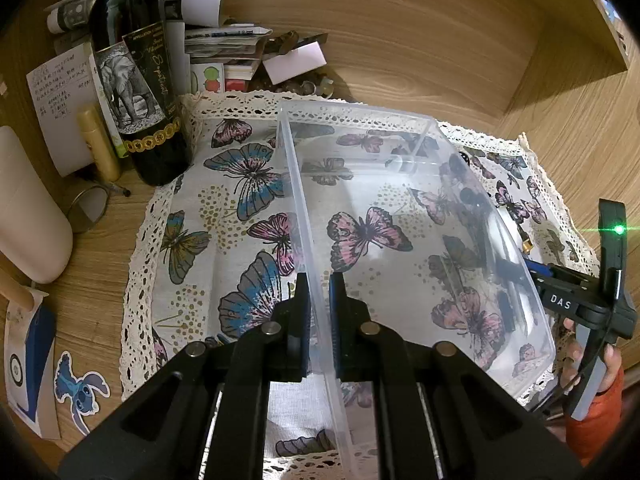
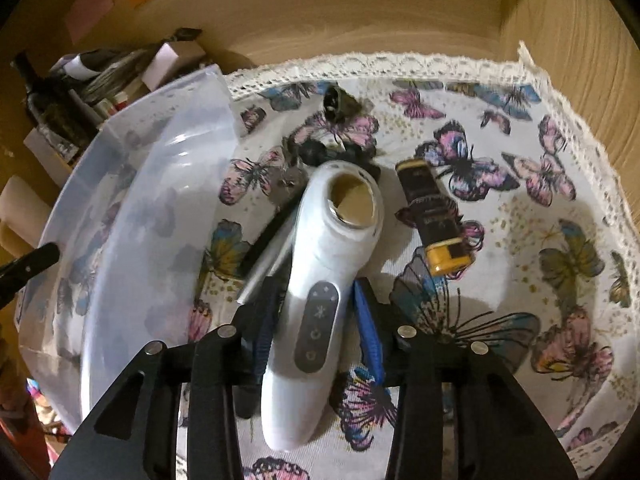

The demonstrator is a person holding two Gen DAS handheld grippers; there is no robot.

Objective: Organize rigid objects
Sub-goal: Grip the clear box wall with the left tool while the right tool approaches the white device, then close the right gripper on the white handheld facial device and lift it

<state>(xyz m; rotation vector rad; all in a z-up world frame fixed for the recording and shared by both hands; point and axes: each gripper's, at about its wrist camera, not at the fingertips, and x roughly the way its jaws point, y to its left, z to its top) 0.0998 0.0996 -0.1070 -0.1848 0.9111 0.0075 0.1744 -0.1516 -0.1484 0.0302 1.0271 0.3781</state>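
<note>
Your right gripper [image 2: 316,312] straddles the white handheld device [image 2: 320,280], jaws apart beside its handle, long axis running straight ahead; left gripper [image 1: 319,300] clamps the clear bin's [image 1: 420,140] wall

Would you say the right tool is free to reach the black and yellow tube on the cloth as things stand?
Probably not directly: the right tool already straddles the white handheld device, which fills its fingers. The black and yellow tube itself lies uncovered just beside it.

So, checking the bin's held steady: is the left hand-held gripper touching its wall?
Touching: left wrist view shows the left hand-held gripper clamped on the clear bin's wall.
</note>
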